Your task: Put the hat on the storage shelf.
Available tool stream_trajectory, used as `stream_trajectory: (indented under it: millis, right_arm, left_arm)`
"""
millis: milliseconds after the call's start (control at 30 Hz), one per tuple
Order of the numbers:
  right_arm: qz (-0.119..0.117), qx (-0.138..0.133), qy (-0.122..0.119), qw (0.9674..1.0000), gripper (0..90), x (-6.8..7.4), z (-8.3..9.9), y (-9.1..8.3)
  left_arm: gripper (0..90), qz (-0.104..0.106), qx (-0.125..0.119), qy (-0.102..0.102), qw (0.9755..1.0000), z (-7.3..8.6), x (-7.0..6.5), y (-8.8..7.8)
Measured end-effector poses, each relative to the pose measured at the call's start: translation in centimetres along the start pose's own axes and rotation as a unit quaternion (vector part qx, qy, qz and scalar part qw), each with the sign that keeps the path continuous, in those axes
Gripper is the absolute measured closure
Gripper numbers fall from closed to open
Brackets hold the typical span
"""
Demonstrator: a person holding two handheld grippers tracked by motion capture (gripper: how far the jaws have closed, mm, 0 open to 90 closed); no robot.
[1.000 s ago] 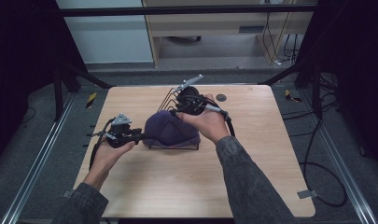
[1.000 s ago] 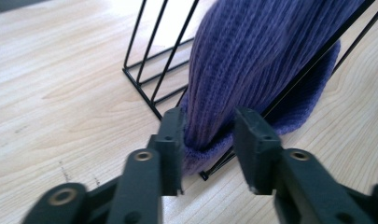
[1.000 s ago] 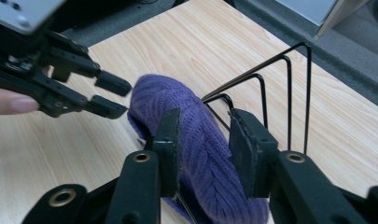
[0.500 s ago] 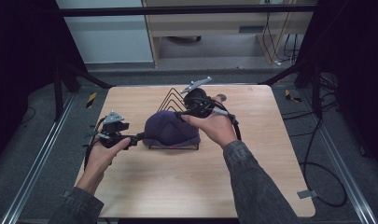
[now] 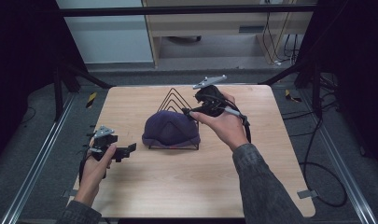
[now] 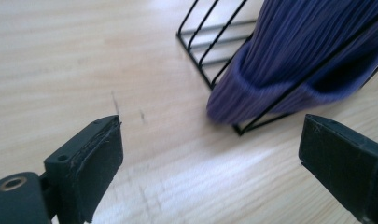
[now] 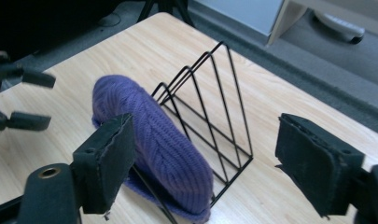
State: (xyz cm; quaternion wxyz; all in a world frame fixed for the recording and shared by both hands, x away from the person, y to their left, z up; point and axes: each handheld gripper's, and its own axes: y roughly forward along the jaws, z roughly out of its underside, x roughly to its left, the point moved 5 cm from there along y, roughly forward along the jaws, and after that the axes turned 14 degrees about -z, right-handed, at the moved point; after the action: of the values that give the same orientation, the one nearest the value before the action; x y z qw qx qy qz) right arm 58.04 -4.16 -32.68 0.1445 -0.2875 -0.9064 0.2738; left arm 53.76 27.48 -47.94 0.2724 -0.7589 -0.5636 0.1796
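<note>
My left claw hangs low over the front left part of the counter, with its two pads spread wide and nothing between them; they have just been opening. In the left gripper view the purple knitted hat lies ahead of this claw and a little to one side, near but not touching, with bare wood between us. My right claw is held higher, just behind the hat on its far right side, and its pads have also just been opening; they stand spread and they pinch nothing. In the right gripper view the hat lies below and ahead of this claw, closer to one pad than to the other, but apart from both. The hat is draped over the front wires of the black wire rack, near the middle of the counter, and its folded brim hangs down to the base of the rack. The rack has several triangular dividers; the slots behind the hat hold nothing. I can read no brand, label or writing on the hat, the rack or the claws.
</note>
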Motion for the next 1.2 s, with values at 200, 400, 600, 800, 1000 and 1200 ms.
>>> stream_trajectory:
  millis: [200,400,600,800,1000,1200]
  right_arm:
    - [0.008,-0.011,0.003,0.9999,12.8,-0.6,0.0,-1.0]
    - [0.013,-0.013,0.007,0.9998,8.9,-1.3,1.1,-2.3]
    - [0.013,-0.018,0.027,0.9994,7.0,-2.5,3.0,-3.3]
    - [0.016,-0.020,0.044,0.9987,7.5,-3.7,4.6,-3.6]
    - [0.030,-0.013,0.055,0.9980,10.9,-4.8,6.6,-3.7]
    - [0.053,-0.018,0.080,0.9952,13.1,-6.8,9.7,-4.2]
  left_arm:
    - [5.8,-0.014,0.031,0.005,0.9994,1.9,0.9,0.6]
    - [5.8,-0.027,0.057,0.018,0.9978,3.2,1.5,1.1]
    - [5.8,-0.031,0.073,0.018,0.9967,3.8,1.8,1.6]
    - [5.8,-0.026,0.080,0.022,0.9962,4.0,1.7,1.8]
    - [5.7,-0.024,0.088,0.029,0.9954,4.3,1.4,2.0]
    - [5.7,-0.024,0.098,0.032,0.9944,4.6,1.4,2.3]
